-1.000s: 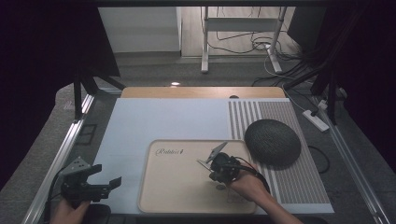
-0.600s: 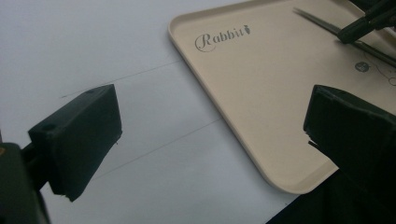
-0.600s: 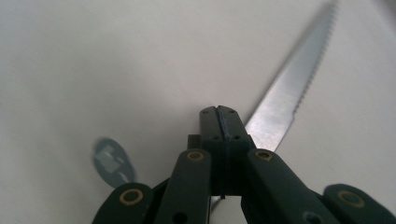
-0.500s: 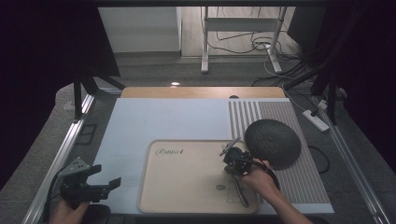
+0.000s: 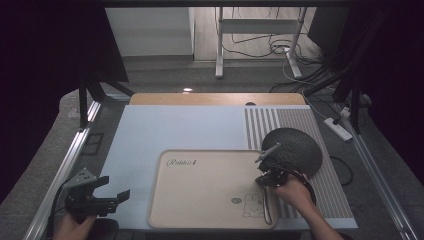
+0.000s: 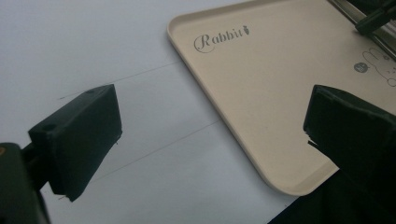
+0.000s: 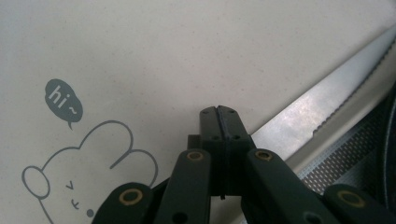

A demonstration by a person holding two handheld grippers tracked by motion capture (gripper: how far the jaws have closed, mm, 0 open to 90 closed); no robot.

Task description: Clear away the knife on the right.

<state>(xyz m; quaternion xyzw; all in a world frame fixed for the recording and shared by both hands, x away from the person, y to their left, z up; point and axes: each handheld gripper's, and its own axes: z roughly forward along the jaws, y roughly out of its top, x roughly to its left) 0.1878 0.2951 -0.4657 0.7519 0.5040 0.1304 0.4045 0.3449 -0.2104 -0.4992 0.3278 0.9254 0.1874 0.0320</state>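
Right gripper [image 7: 218, 112] closed above tray [image 7: 187, 51] print "hi~".

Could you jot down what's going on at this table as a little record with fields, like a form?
Surface: pale blue mat with a striped part at the right
Tray: beige tray marked "Rabbit", with a bunny drawing
Knife: serrated knife lying along the tray's right edge
Dark round object: black disc on the stripes
Left gripper: open, holding nothing, near the tray's corner
Right gripper: shut, beside the knife
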